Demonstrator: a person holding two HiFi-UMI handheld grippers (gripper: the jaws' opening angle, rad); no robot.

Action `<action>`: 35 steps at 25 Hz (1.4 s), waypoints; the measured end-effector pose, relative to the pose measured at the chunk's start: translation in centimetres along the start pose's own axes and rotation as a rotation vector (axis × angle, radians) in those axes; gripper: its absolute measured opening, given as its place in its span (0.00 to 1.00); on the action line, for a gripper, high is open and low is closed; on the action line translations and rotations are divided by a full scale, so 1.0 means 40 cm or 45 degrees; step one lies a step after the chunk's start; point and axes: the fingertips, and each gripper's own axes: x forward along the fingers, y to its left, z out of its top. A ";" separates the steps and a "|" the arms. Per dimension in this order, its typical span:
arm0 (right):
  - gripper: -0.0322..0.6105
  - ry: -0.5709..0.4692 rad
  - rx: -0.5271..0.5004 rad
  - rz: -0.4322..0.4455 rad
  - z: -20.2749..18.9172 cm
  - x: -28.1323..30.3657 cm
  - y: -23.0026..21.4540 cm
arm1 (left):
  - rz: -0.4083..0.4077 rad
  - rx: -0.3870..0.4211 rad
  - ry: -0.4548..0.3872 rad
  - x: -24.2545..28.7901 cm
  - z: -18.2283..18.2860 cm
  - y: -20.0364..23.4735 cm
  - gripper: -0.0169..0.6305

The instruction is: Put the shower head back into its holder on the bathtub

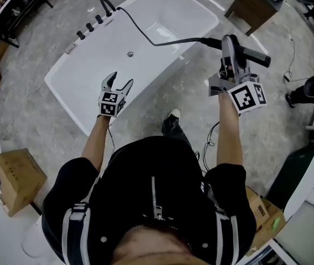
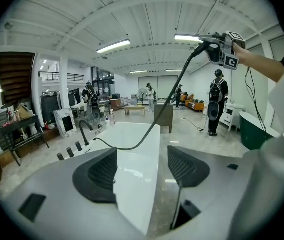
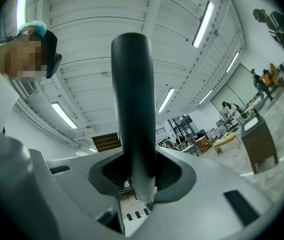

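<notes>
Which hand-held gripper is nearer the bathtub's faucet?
Left. The left hand-held gripper is at the bathtub's near rim, facing the faucet; the right hand-held gripper, holding the shower head, is farther, beside the bathtub.

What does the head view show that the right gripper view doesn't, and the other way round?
Only the head view: the white bathtub, the black hose running to it, and the open, empty left claw. Only the right gripper view: the ceiling lights. Both: the black shower head, gripped in the right claw.
</notes>
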 end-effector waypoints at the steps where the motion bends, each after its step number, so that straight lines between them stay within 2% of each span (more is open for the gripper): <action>1: 0.25 0.002 0.009 0.005 0.013 0.012 -0.032 | -0.002 -0.001 0.006 0.032 0.016 -0.012 0.54; 5: 0.25 0.014 0.044 0.023 0.053 0.062 -0.158 | -0.004 -0.003 0.023 0.152 0.077 -0.054 0.54; 10: 0.25 0.050 0.005 0.034 0.115 0.103 -0.278 | -0.011 -0.008 0.057 0.305 0.128 -0.104 0.54; 17: 0.25 0.026 0.110 0.055 0.170 0.106 -0.433 | -0.072 0.081 0.107 0.501 0.170 -0.194 0.54; 24: 0.25 -0.010 0.101 0.003 0.253 0.063 -0.523 | -0.195 0.225 0.160 0.711 0.242 -0.290 0.54; 26: 0.25 -0.011 0.082 -0.027 0.262 0.055 -0.543 | -0.214 0.223 0.158 0.770 0.260 -0.303 0.54; 29: 0.25 -0.008 0.050 -0.057 0.279 0.030 -0.563 | -0.214 0.192 0.170 0.850 0.262 -0.332 0.54; 35: 0.25 -0.023 0.050 -0.089 0.326 0.007 -0.614 | -0.156 0.319 0.211 1.026 0.283 -0.346 0.54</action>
